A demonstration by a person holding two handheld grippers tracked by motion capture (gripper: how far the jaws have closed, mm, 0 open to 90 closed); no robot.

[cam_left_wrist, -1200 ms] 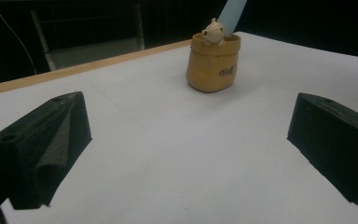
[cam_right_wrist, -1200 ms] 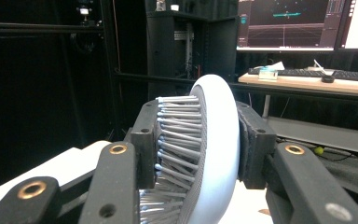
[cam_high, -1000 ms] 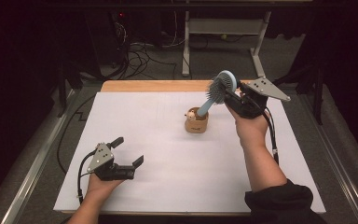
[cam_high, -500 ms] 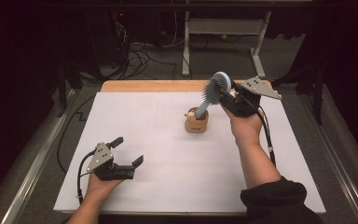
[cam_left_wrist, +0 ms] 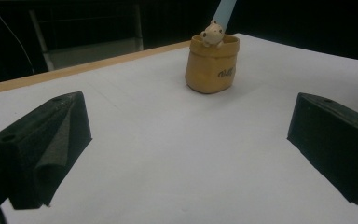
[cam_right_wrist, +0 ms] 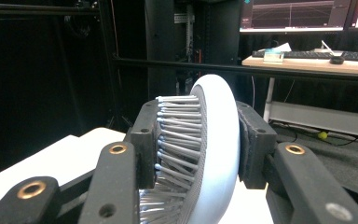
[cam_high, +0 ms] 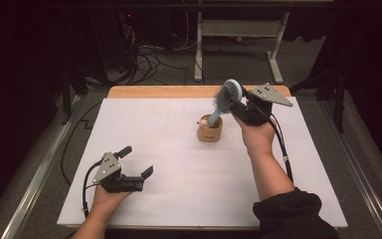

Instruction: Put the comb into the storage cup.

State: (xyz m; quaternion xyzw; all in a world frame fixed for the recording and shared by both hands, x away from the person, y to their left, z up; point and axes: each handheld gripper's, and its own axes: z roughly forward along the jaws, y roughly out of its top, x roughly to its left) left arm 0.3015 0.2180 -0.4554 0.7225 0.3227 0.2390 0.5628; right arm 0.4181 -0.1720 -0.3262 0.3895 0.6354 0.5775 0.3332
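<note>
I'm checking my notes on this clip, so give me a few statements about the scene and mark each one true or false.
1. The right gripper is clamped on the head of the hairbrush. True.
2. The brush handle points down into the tan cup. True.
3. The left gripper holds the cup. False: its jaws stand open and empty, well away from the cup.
4. The cup lies tipped on its side. False: it stands upright on the white table sheet.
5. A small figure sits at the cup's rim. True.
</note>
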